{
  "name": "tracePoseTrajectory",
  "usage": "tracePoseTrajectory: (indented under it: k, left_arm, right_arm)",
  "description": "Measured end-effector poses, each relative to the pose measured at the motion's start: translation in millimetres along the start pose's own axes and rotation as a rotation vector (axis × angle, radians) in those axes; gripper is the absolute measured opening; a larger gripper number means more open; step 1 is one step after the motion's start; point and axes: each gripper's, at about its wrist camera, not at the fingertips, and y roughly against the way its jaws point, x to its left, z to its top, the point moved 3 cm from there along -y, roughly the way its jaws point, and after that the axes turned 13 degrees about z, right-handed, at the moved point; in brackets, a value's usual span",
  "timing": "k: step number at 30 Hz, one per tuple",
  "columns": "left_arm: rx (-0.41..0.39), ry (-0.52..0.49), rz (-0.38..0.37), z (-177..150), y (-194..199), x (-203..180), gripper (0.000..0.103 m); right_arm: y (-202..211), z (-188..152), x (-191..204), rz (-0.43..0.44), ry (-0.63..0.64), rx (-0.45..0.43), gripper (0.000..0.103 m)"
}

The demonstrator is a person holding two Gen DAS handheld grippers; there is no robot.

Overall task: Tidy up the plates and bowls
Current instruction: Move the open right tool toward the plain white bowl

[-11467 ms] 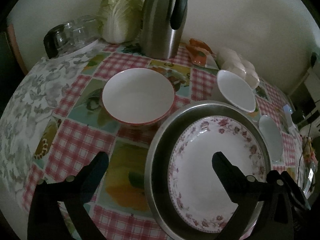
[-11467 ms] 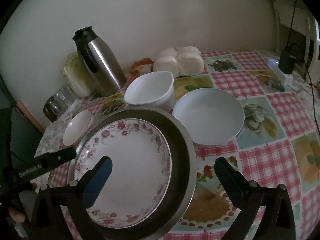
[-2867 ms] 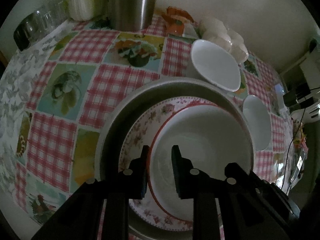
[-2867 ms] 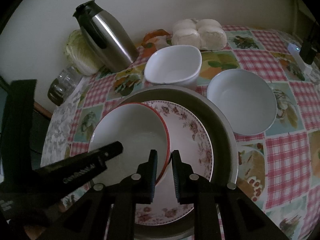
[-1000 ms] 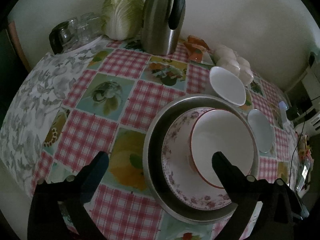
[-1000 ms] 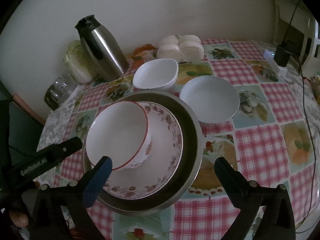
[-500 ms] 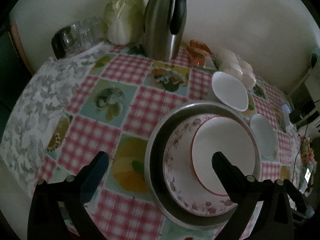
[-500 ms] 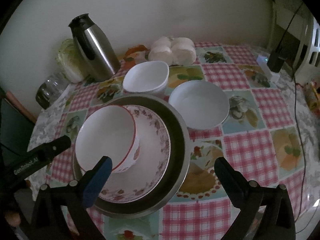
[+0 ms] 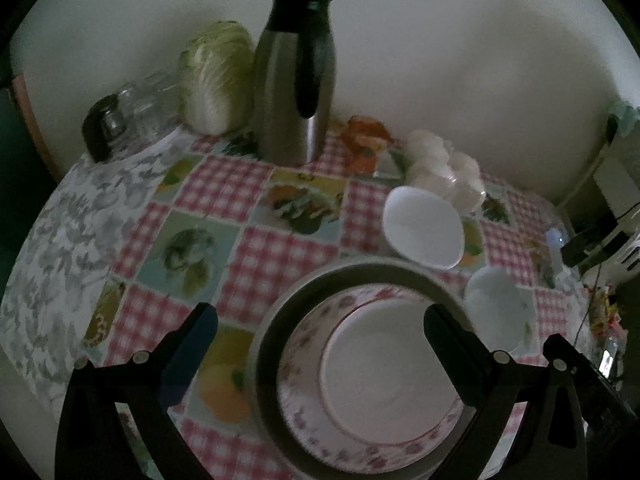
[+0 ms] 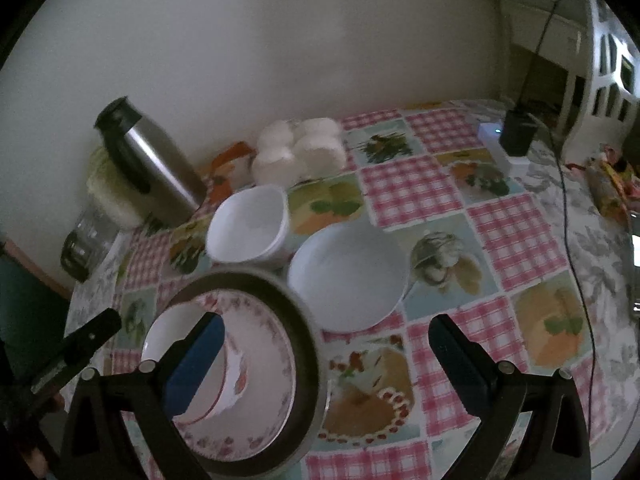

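A red-rimmed white bowl (image 9: 384,372) sits on a floral plate (image 9: 296,380) inside a round metal pan (image 9: 268,344). The same bowl (image 10: 180,320), plate (image 10: 272,344) and pan (image 10: 304,344) show in the right wrist view. A round white bowl (image 10: 346,276) stands on the table right of the pan, also seen in the left wrist view (image 9: 496,308). A squarish white bowl (image 10: 248,228) (image 9: 422,226) stands behind the pan. My left gripper (image 9: 318,332) is open and empty above the pan. My right gripper (image 10: 326,344) is open and empty above the pan's right rim.
A steel thermos (image 9: 296,76), a cabbage (image 9: 218,76) and glass jars (image 9: 128,108) stand at the back by the wall. White buns in plastic (image 10: 298,148) lie behind the bowls. A power strip with a plug (image 10: 512,136) and its cable lie at the right.
Both grippers have let go of the red-rimmed bowl, opened and drawn back. In the last half second the right gripper has swung right toward the round white bowl.
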Motion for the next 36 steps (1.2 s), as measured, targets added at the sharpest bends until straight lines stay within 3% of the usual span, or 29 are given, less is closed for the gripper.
tracePoseTrajectory:
  k: [6, 11, 20, 25, 29, 36]
  left_arm:
    - [-0.029, -0.023, -0.038, 15.9, 3.0, -18.3, 0.103]
    - [-0.015, -0.041, -0.048, 20.9, -2.3, -29.6, 0.103]
    - [-0.025, -0.029, -0.057, 34.3, -16.9, -40.1, 0.103]
    - [0.002, -0.048, -0.075, 40.1, -30.3, -46.3, 0.103]
    - [0.055, -0.061, -0.06, 42.4, -44.3, -50.2, 0.103]
    - [0.092, -0.079, -0.031, 53.7, -63.5, -48.1, 0.102]
  right_arm:
    - [0.6, 16.4, -17.3, -0.01, -0.055, -0.006, 0.103]
    - [-6.9, 25.5, -25.6, -0.016, -0.046, 0.036, 0.103]
    - [-13.7, 38.4, -25.8, 0.009, -0.046, 0.013, 0.103]
    - [-27.4, 41.4, -24.5, 0.031, -0.047, 0.028, 0.103]
    - [-40.0, 44.4, -20.7, -0.003, -0.009, 0.04, 0.103]
    - [-69.3, 48.4, -16.2, 0.038, 0.008, 0.101, 0.103]
